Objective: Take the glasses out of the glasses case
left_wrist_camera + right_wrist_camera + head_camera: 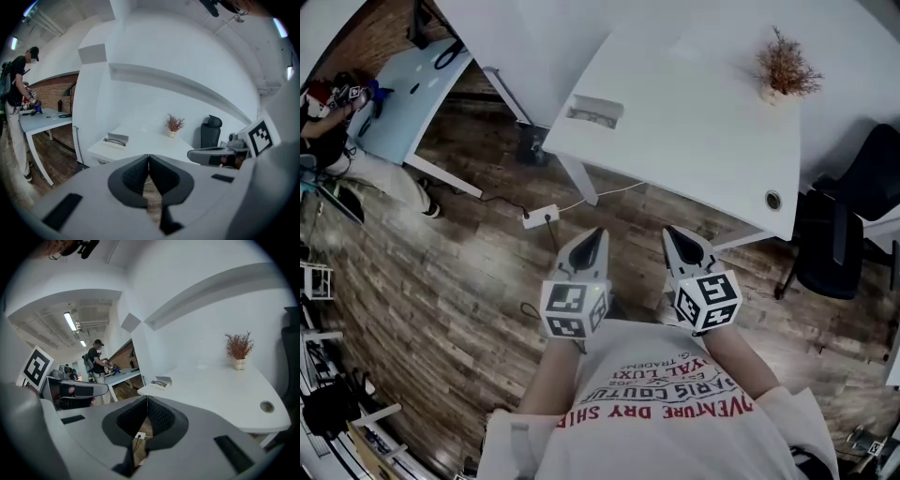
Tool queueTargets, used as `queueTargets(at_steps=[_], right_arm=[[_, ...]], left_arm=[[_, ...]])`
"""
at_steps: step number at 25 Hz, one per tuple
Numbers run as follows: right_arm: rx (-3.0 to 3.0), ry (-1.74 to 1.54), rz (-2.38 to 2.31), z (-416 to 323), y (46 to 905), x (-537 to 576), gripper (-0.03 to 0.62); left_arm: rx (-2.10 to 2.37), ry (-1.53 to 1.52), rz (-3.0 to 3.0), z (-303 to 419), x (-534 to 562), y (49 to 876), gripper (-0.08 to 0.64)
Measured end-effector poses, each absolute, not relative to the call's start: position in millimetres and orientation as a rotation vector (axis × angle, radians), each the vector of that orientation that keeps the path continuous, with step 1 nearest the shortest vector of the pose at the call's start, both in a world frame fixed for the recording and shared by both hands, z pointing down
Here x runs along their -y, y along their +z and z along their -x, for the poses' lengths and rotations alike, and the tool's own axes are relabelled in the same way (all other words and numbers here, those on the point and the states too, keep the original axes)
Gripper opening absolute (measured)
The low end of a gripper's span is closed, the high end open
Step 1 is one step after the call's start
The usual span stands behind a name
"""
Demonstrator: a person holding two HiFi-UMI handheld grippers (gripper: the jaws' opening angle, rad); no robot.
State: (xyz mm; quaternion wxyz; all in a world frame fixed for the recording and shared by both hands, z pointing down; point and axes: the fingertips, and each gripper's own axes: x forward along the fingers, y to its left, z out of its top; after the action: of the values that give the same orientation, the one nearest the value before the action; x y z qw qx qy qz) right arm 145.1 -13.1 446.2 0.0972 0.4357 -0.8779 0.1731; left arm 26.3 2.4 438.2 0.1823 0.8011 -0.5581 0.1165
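An open white glasses case (596, 112) with dark glasses inside lies near the left corner of the white table (694, 103); it also shows as the case (115, 140) in the left gripper view and the case (161, 381) in the right gripper view. My left gripper (592, 238) and right gripper (677, 236) are held side by side over the wooden floor, short of the table's near edge. Both are shut and hold nothing. The jaws of the left gripper (148, 158) meet at their tips, as do those of the right gripper (147, 401).
A small pot of dried twigs (786, 67) stands at the table's far right. A black office chair (844, 225) sits to the right of the table. A white power strip (541, 217) with cable lies on the floor. A person (333, 103) works at another table (408, 89) at far left.
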Motion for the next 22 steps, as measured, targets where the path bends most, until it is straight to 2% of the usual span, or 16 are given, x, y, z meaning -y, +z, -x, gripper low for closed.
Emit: queueTargets(at_steps=[12,22], right_arm=[[2.469,0.561,-1.452,-29.9,444.1,155.4,0.012],[2.473,0.633,-1.398,38.2,445.2,232.0,0.012]], left_arm=[[1.385,0.374,-2.389,90.2,158.7,421.6,0.008],[1.300,0.371,-2.406,138.1,233.1,429.1,0.008]])
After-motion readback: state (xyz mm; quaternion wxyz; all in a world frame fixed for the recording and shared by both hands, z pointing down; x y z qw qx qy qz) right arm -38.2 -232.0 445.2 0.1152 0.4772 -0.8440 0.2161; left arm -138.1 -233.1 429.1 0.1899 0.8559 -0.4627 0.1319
